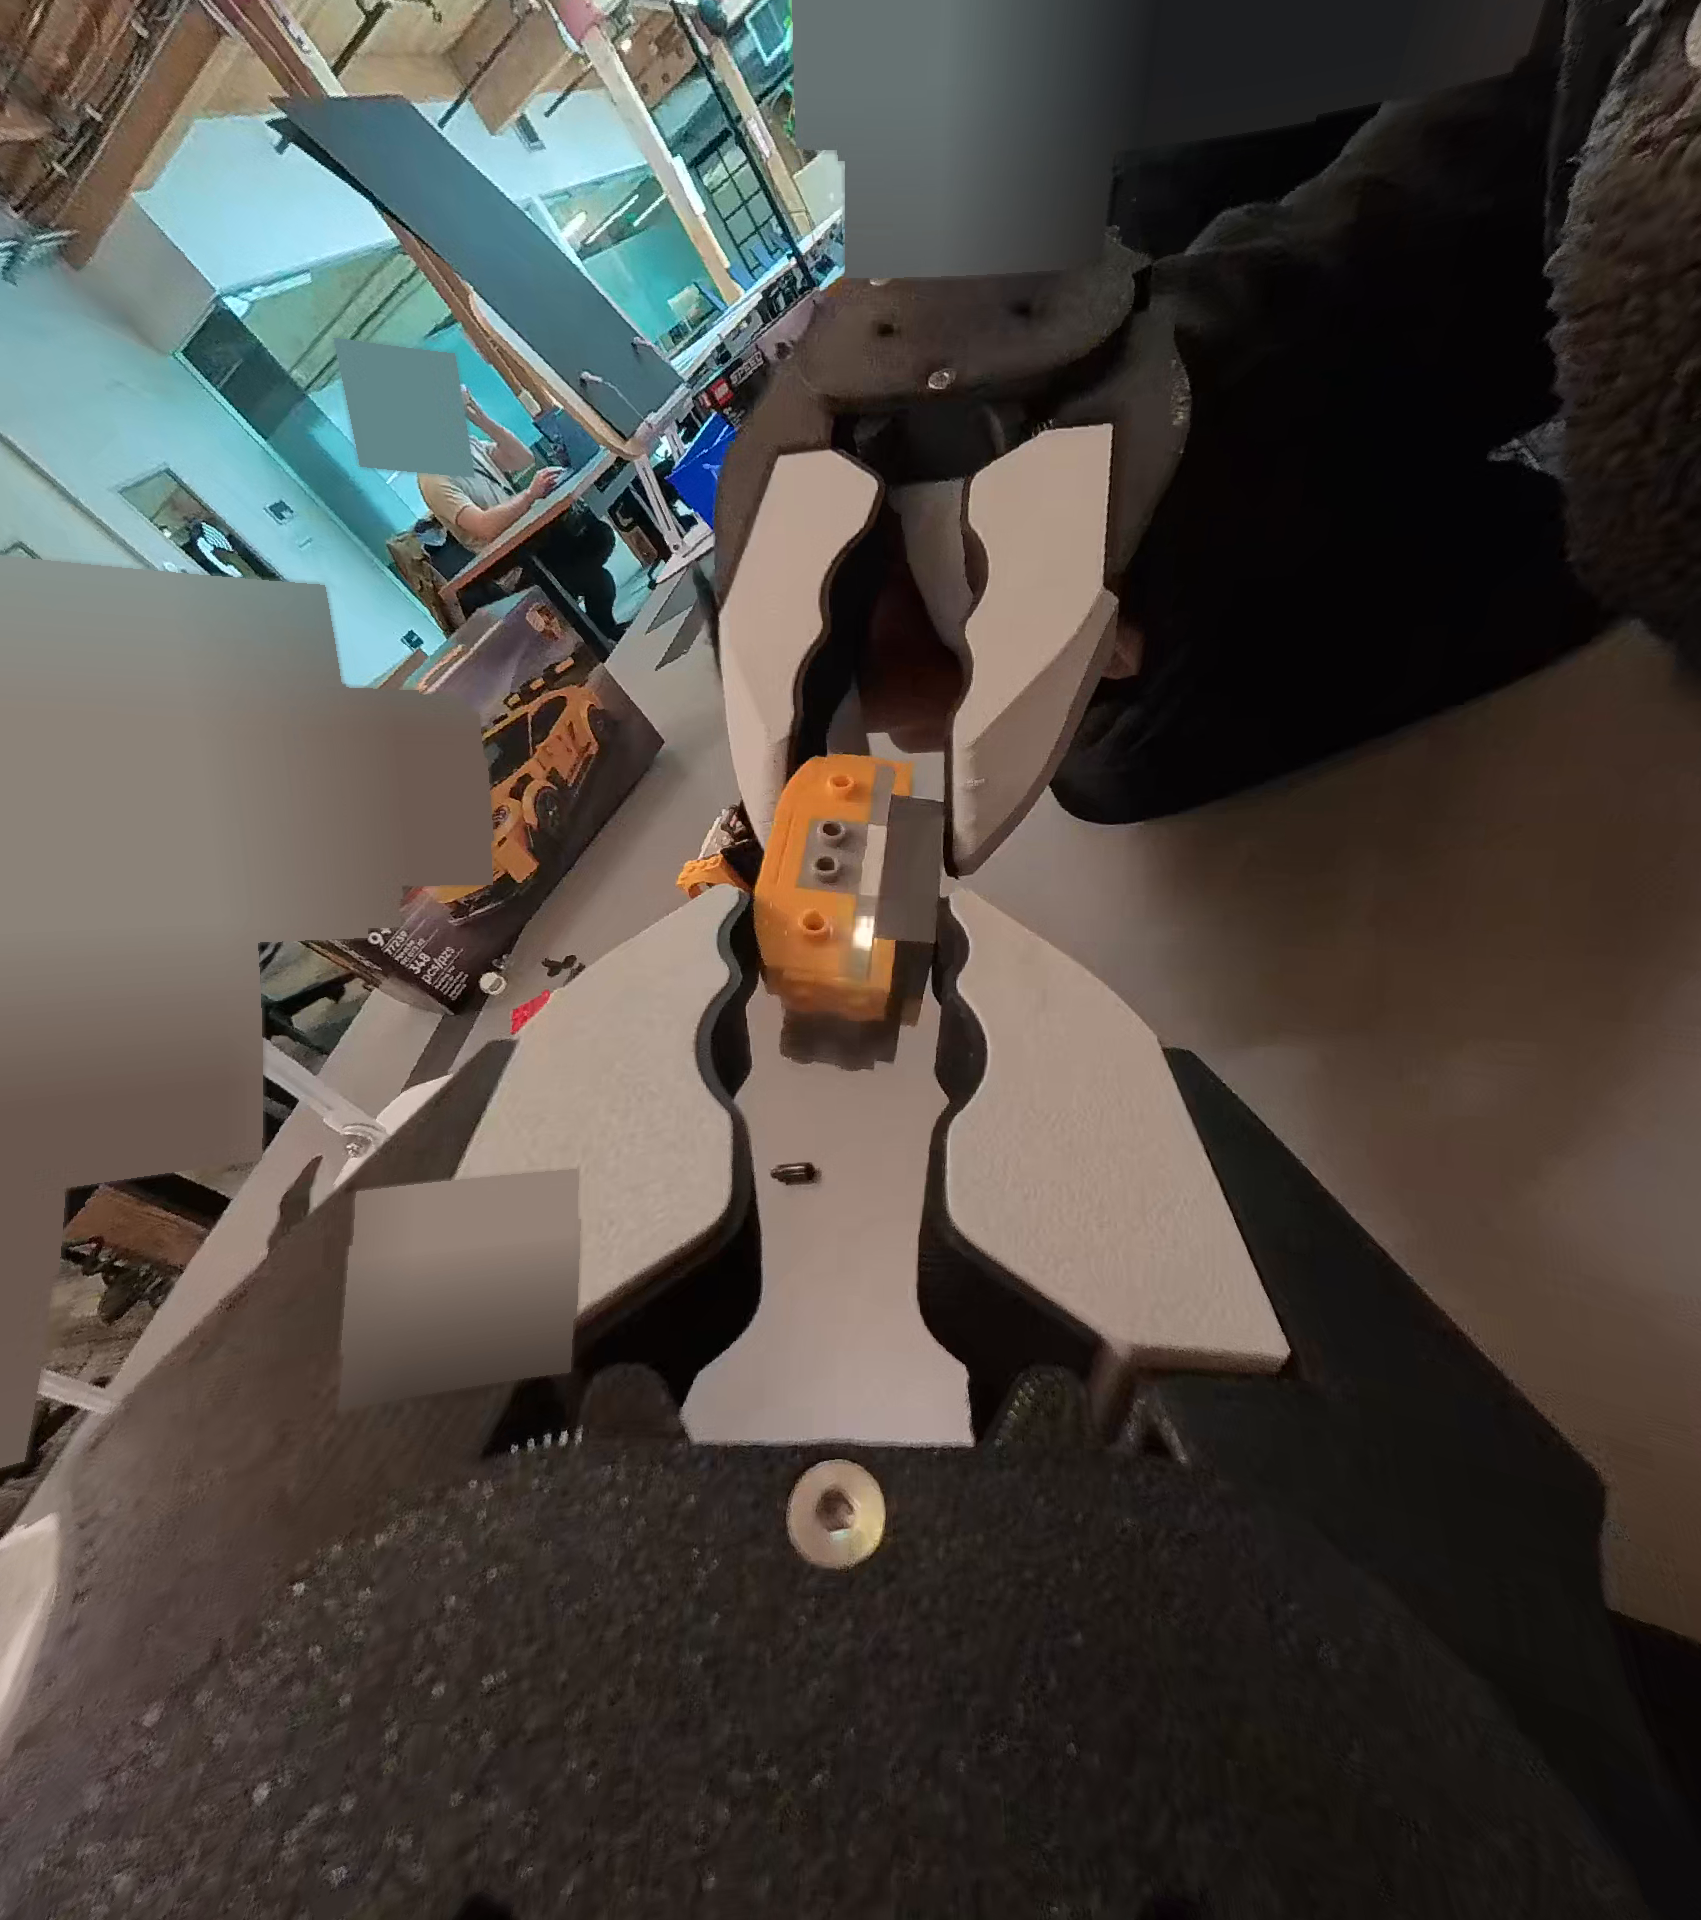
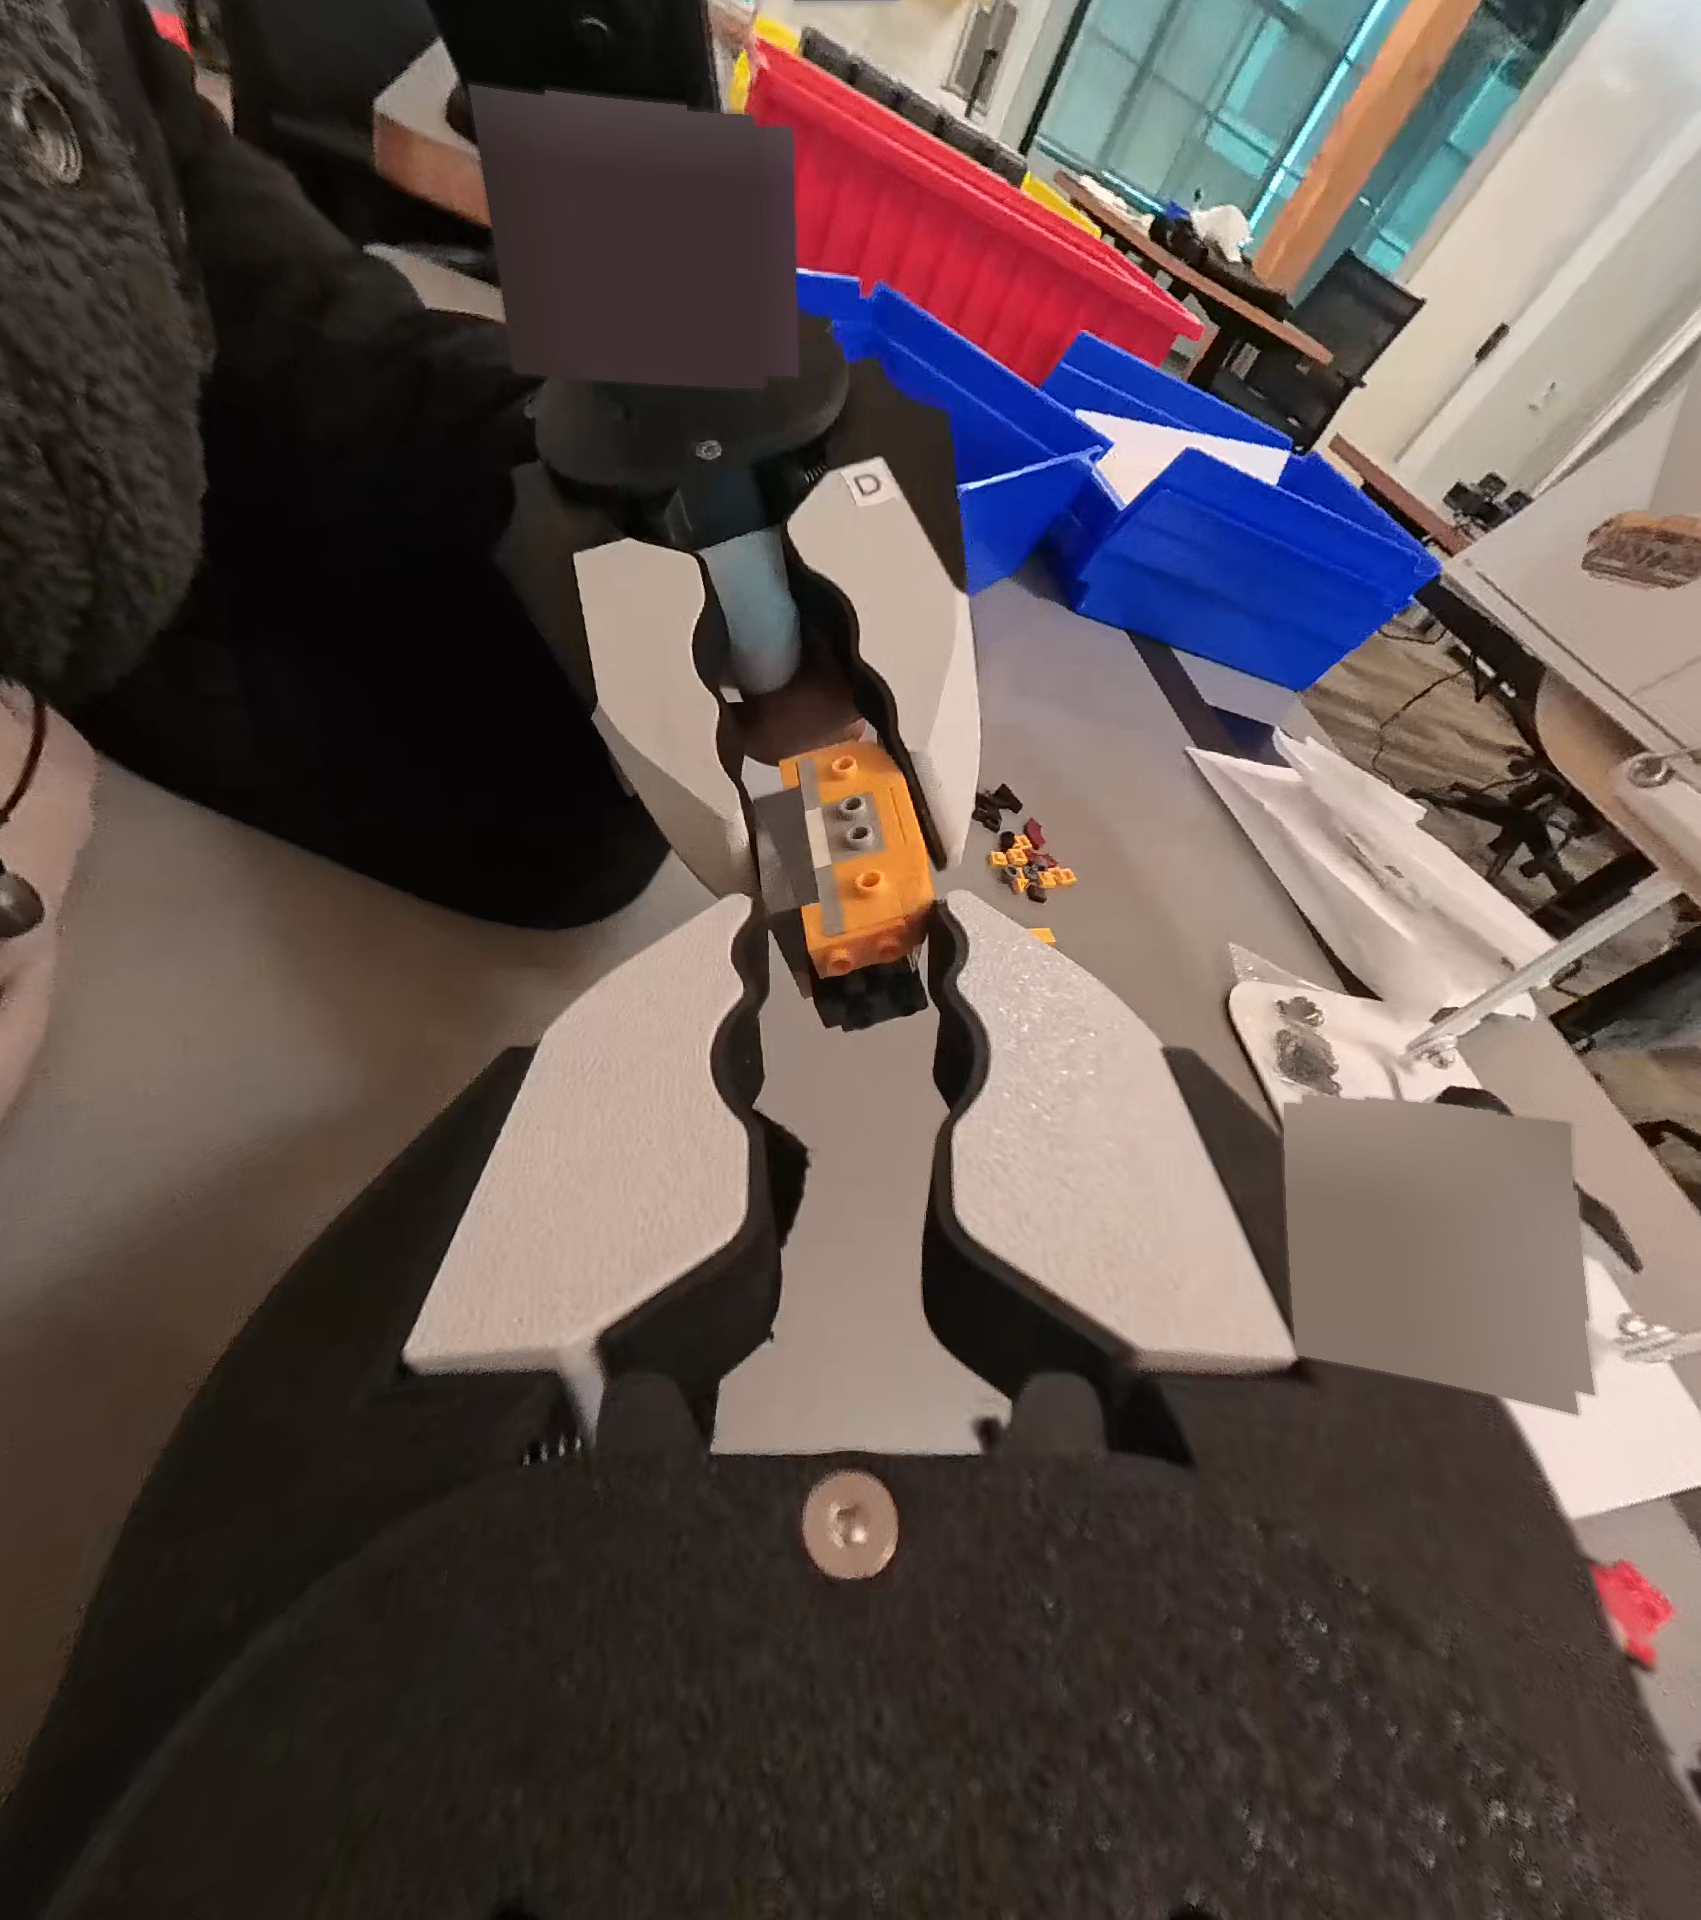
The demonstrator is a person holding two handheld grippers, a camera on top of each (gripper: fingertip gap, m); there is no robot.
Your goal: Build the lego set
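A partly built orange lego assembly with grey and black plates is held in the air between my two grippers, which face each other. My left gripper is shut on its near end. The right gripper reaches in from the top of that view, with one grey finger against the assembly's far end. In the right wrist view, my right gripper is shut on the same assembly. There the left gripper's finger comes in from above.
The set's box stands on the grey table, with a small black piece and a red piece near it. Blue bins, a red bin, loose small pieces, paper sheets and a red brick lie to the right. My left and right fingertips are right by each other. Both grippers' tips are roughly 35 centimeters from the red brick.
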